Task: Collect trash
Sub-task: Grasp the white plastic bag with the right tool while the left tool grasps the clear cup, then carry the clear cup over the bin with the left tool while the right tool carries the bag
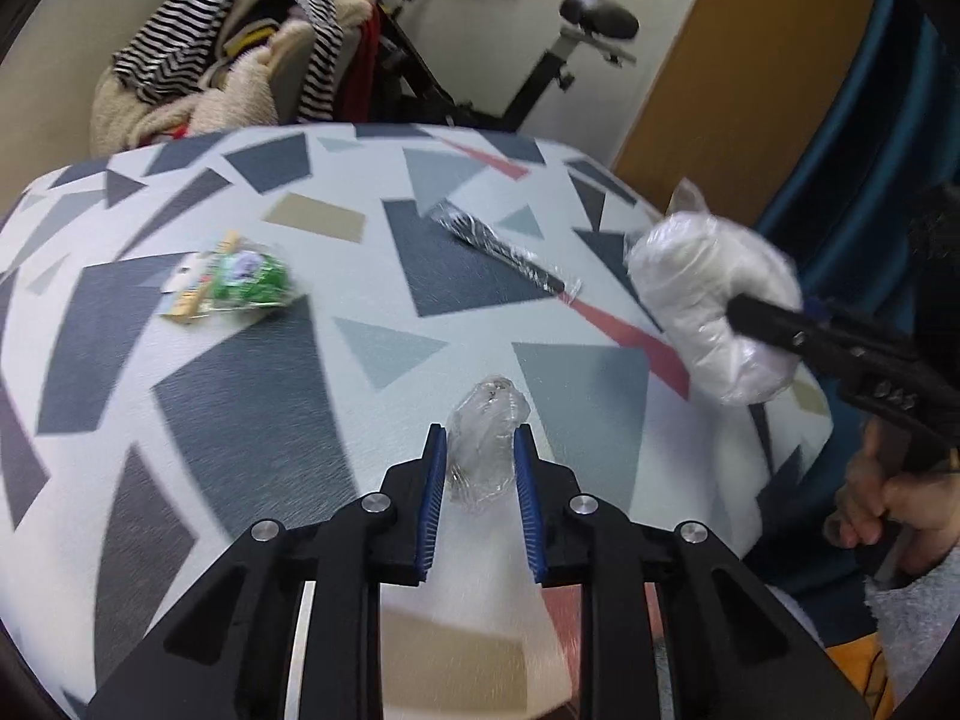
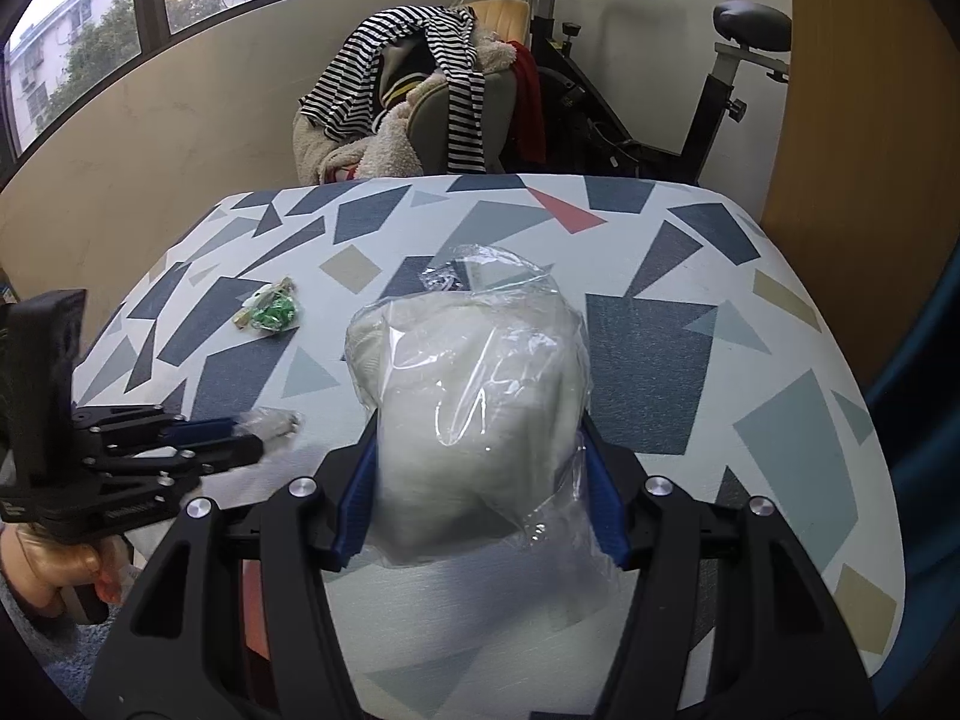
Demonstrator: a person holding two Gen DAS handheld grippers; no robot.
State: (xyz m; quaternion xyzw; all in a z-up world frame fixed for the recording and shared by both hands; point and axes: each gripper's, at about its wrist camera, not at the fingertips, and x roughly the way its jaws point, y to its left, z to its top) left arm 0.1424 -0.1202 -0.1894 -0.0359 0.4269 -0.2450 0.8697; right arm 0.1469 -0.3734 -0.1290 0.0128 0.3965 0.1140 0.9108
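A crumpled wad of clear plastic (image 1: 483,450) lies on the patterned tablecloth (image 1: 252,408), and the blue pads of my left gripper (image 1: 480,441) press on its two sides. In the right wrist view the left gripper (image 2: 258,438) shows at the left with the wad (image 2: 276,423) at its tip. My right gripper (image 2: 480,429) is shut on a clear bag stuffed with white material (image 2: 474,396), held above the table. The left wrist view shows that bag (image 1: 708,300) at the right, with the right gripper (image 1: 735,306) on it.
A green wrapper with a paper tag (image 1: 240,285) (image 2: 270,312) and a black plastic fork in clear film (image 1: 504,246) lie farther back on the table. Behind it stand a chair piled with clothes (image 2: 408,108) and an exercise bike (image 2: 660,90). A wooden panel (image 2: 858,120) is at right.
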